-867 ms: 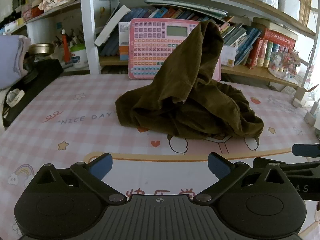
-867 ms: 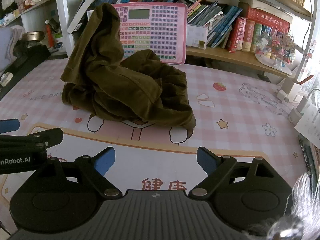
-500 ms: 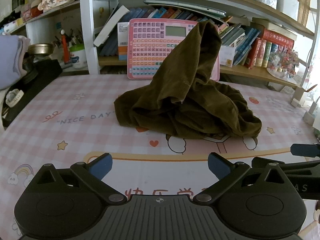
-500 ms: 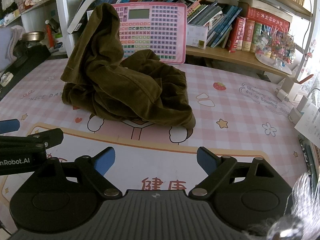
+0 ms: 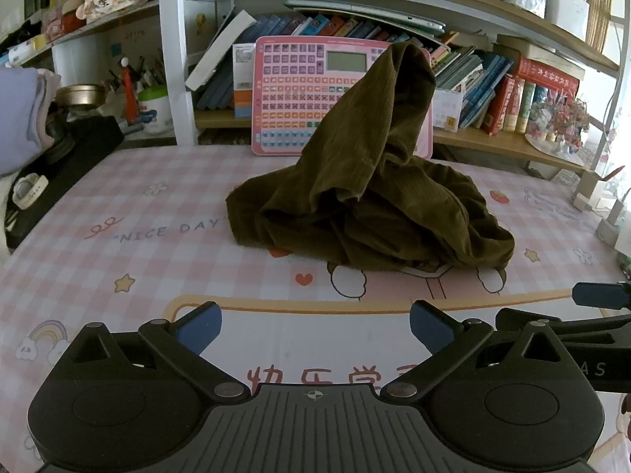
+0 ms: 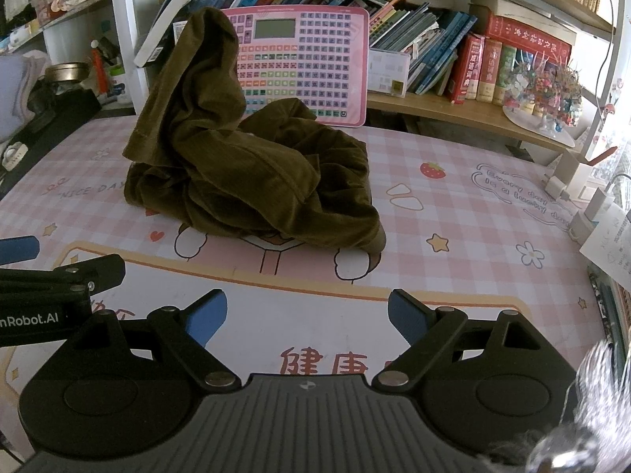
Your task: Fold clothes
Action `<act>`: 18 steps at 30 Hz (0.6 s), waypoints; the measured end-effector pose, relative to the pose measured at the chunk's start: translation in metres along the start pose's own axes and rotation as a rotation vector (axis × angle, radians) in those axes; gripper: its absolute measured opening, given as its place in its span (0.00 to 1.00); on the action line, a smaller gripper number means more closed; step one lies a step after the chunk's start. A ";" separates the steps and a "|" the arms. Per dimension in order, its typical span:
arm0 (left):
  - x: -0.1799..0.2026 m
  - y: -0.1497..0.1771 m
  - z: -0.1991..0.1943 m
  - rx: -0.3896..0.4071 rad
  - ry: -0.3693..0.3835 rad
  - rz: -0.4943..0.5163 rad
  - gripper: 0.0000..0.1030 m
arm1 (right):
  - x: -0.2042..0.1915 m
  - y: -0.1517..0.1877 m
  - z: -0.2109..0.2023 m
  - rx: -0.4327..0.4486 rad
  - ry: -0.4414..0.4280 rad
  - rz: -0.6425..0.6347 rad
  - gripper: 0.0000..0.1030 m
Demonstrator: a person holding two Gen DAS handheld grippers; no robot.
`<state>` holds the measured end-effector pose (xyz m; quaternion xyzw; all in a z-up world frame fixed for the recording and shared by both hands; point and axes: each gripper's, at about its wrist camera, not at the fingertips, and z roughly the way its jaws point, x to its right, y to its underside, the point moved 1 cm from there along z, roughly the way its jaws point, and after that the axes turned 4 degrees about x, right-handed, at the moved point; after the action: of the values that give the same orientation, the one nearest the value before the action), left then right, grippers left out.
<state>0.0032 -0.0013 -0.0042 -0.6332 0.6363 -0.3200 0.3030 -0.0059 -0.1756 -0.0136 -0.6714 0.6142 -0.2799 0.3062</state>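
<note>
From the left wrist view, the left gripper stood spread wide and empty over the pink checked mat, and the crumpled olive garment lay ahead and a little to the right of its line, its heap running left to right with one peak propped against the pink keyboard toy. From the right wrist view, the right gripper was likewise spread and empty, with the garment ahead and to its left, about as near as to the other. This view alone showed the garment's right hem lying free on the mat.
</note>
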 end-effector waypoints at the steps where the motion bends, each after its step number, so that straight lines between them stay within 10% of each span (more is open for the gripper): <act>1: 0.000 0.000 0.000 0.001 0.000 0.000 1.00 | 0.000 0.000 0.000 0.000 0.000 0.000 0.86; 18: -0.002 0.000 -0.003 0.006 0.004 -0.002 1.00 | -0.002 0.001 -0.003 0.008 -0.003 0.000 0.86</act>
<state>0.0009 0.0003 -0.0028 -0.6321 0.6356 -0.3234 0.3031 -0.0085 -0.1736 -0.0123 -0.6707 0.6125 -0.2813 0.3096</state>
